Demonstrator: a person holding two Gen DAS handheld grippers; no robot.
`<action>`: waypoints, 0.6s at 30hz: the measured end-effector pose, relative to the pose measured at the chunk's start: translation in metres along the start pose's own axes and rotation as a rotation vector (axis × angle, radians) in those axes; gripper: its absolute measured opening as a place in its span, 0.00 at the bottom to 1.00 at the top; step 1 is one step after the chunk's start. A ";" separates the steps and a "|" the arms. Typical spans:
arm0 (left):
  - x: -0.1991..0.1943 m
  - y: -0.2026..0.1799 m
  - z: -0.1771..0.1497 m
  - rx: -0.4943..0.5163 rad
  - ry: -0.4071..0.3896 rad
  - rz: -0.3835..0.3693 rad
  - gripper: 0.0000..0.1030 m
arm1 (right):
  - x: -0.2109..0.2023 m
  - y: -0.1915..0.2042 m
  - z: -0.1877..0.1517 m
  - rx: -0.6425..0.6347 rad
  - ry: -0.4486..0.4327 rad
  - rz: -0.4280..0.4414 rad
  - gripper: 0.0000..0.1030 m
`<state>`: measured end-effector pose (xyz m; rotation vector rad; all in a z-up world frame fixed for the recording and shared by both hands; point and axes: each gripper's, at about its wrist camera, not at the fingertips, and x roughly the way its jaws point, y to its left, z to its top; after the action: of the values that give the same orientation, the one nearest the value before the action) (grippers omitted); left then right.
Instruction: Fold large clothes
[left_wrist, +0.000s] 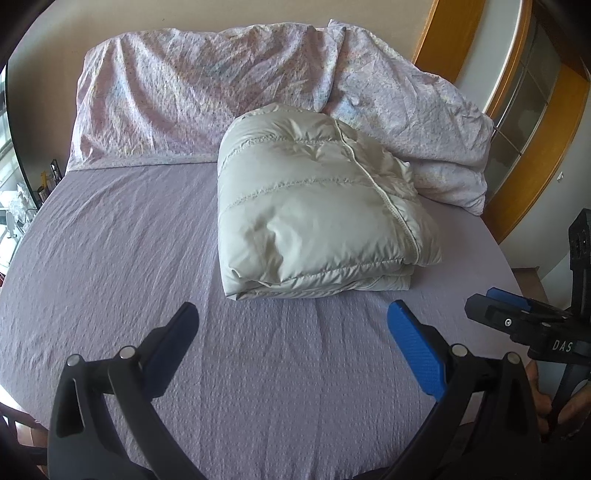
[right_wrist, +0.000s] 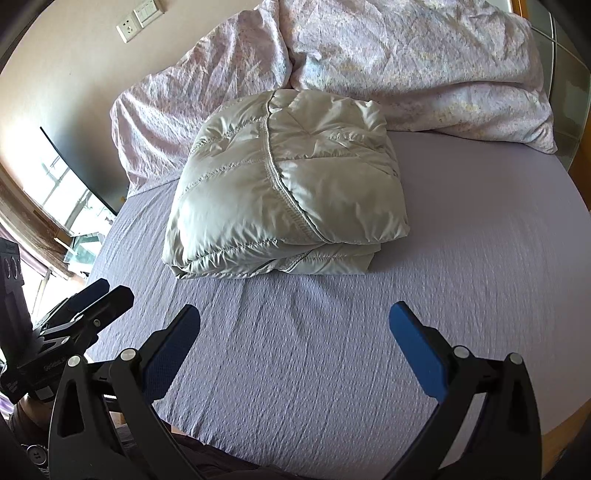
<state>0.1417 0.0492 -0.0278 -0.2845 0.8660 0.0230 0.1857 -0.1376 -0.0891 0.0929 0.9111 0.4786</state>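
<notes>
A pale grey-white quilted down jacket (left_wrist: 314, 206) lies folded into a thick bundle on the lilac bed sheet (left_wrist: 147, 266). It also shows in the right wrist view (right_wrist: 288, 188). My left gripper (left_wrist: 291, 321) is open and empty, held over the sheet in front of the bundle, apart from it. My right gripper (right_wrist: 293, 321) is open and empty too, in front of the bundle's near edge. The right gripper shows at the right edge of the left wrist view (left_wrist: 509, 314); the left gripper shows at the left edge of the right wrist view (right_wrist: 92, 299).
A crumpled floral duvet (left_wrist: 207, 96) and a pillow (left_wrist: 417, 133) lie along the head of the bed behind the jacket. A wooden frame (left_wrist: 532, 122) stands at the right. A window (right_wrist: 62, 192) and wall sockets (right_wrist: 140, 18) are at the left.
</notes>
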 end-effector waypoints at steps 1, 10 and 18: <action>0.000 0.000 0.000 -0.002 0.001 0.000 0.98 | 0.000 0.000 0.000 0.000 0.000 0.000 0.99; 0.001 0.000 0.000 -0.009 0.000 -0.016 0.98 | 0.001 -0.001 0.000 0.002 0.000 -0.001 0.99; 0.003 -0.002 0.001 -0.009 0.004 -0.017 0.98 | 0.002 -0.001 0.000 0.001 0.001 0.000 0.99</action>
<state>0.1445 0.0472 -0.0292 -0.3001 0.8673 0.0102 0.1873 -0.1377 -0.0907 0.0937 0.9129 0.4785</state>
